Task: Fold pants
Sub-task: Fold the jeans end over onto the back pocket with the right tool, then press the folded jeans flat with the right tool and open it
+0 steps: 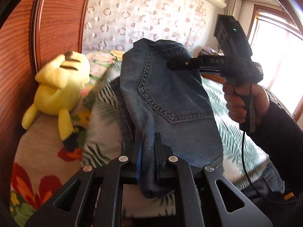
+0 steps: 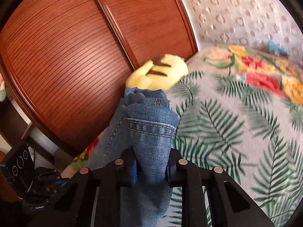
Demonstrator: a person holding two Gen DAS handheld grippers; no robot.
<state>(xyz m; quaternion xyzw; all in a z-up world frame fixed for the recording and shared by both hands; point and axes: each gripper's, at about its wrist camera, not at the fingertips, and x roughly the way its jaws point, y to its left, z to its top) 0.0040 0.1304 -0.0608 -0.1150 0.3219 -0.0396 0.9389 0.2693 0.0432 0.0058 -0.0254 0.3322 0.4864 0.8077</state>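
Observation:
Blue denim pants hang bunched between both grippers above a bed, a back pocket facing the left wrist view. My left gripper is shut on a fold of the denim at the bottom of that view. My right gripper pinches the pants near the pocket's top corner, with a hand around its handle. In the right wrist view the right gripper is shut on the pants, whose waistband and seam bulge up in front of it.
A yellow plush toy lies on the floral bedspread against a slatted wooden door. A patterned curtain hangs behind the bed. A bright window is at the right.

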